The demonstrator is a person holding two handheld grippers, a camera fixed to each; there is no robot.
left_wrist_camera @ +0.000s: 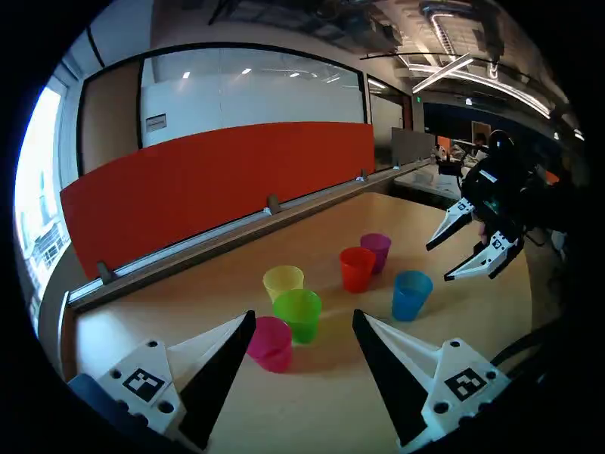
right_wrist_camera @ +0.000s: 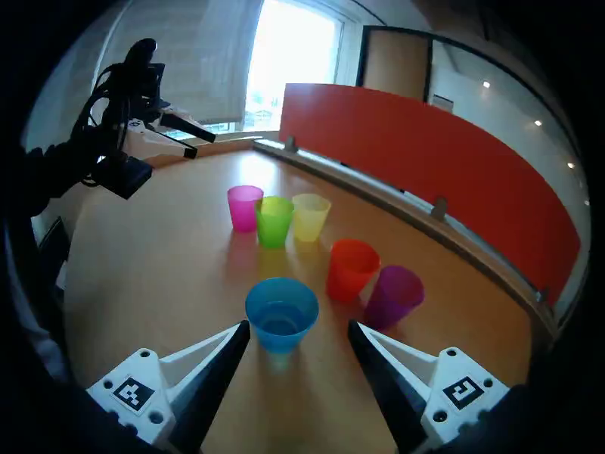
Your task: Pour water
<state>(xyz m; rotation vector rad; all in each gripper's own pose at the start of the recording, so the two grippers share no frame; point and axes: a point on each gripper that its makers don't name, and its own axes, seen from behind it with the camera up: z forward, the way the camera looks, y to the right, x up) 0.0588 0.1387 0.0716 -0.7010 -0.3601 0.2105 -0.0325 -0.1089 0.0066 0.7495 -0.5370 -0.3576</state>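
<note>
**Claws spread, 6 cups, water in the blue one**

Right claw [right_wrist_camera: 297,325]: fingers wide apart, pinching nothing. Blue cup [right_wrist_camera: 281,314] stands upright just ahead of the tips, in line with the gap and untouched. It looks part-filled with water.

Left claw [left_wrist_camera: 302,314]: likewise spread and empty, held over the counter [right_wrist_camera: 151,265], facing the pink cup [left_wrist_camera: 271,343] and green cup [left_wrist_camera: 297,314].

Risks, as judged:
- The blue cup looks like thin plastic. Squeeze hard and the wall may buckle, slopping water over the rim.
- Grip it near the rim or off-centre and it may tip or slip as you lift.
- Tilt too fast over a narrow mouth and you will wet the counter.

Surroundings:
- Red cup [right_wrist_camera: 352,268] and purple cup [right_wrist_camera: 393,296] stand close together, near the blue cup, to its right in the right gripper view. A wide approach could knock them.
- Pink cup, green cup and yellow cup [right_wrist_camera: 311,216] form 1 tight row farther off.
- Red partition [left_wrist_camera: 227,174] runs along the counter's back edge, well apart from the cups.
- Nothing stands between the right claw and the blue cup.
</note>
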